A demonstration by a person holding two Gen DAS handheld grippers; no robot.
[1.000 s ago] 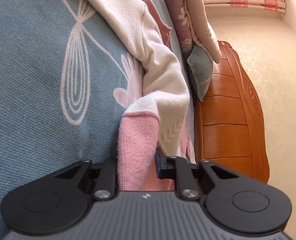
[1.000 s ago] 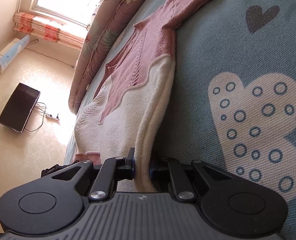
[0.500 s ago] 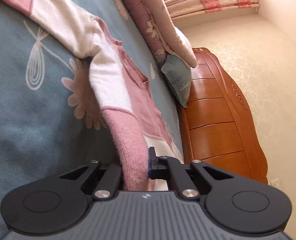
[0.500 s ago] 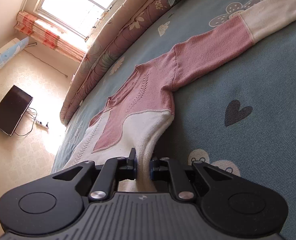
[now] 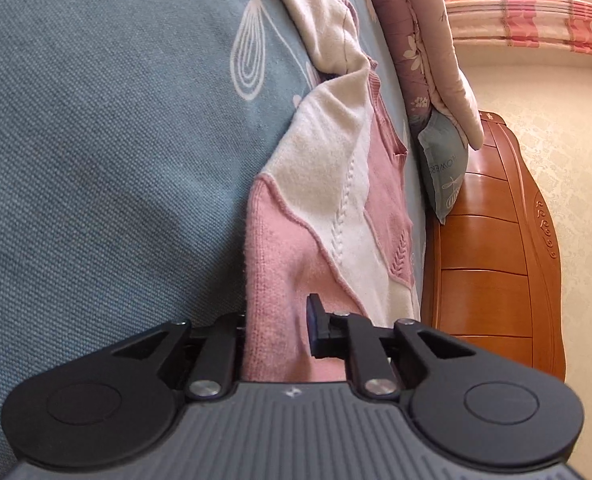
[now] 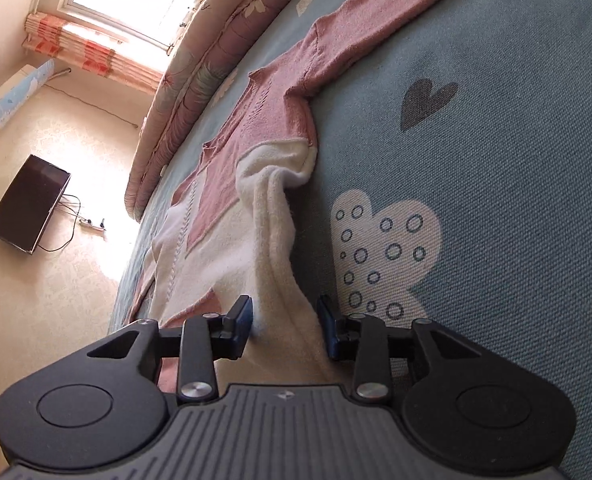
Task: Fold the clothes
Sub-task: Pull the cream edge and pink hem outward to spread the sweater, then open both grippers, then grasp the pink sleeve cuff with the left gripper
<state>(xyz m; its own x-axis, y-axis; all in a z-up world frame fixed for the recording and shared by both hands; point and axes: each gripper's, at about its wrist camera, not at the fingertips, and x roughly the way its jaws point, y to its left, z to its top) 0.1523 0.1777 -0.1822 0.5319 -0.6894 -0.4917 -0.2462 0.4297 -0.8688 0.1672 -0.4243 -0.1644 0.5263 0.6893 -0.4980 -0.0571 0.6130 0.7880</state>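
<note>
A pink-and-cream sweater (image 6: 255, 184) is spread on the blue patterned bedspread (image 6: 496, 168) beside a wooden headboard (image 5: 496, 264), its fabric lying between the parted fingers of the left gripper (image 5: 275, 328) and of the right gripper (image 6: 285, 320).

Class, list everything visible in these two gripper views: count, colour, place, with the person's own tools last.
sweater: one, pink and cream, spread on the bed
bedsheet: one, blue with white prints, under the sweater
quilt: one, floral pink, rolled along the bed's far side
pillow: one, blue, against the headboard
headboard: one, orange wood, at the bed's end
TV: one, black, on the wall
curtain: one, pink striped, at the window
left gripper: black, jaws around the pink hem
right gripper: black, jaws open astride the cream edge
</note>
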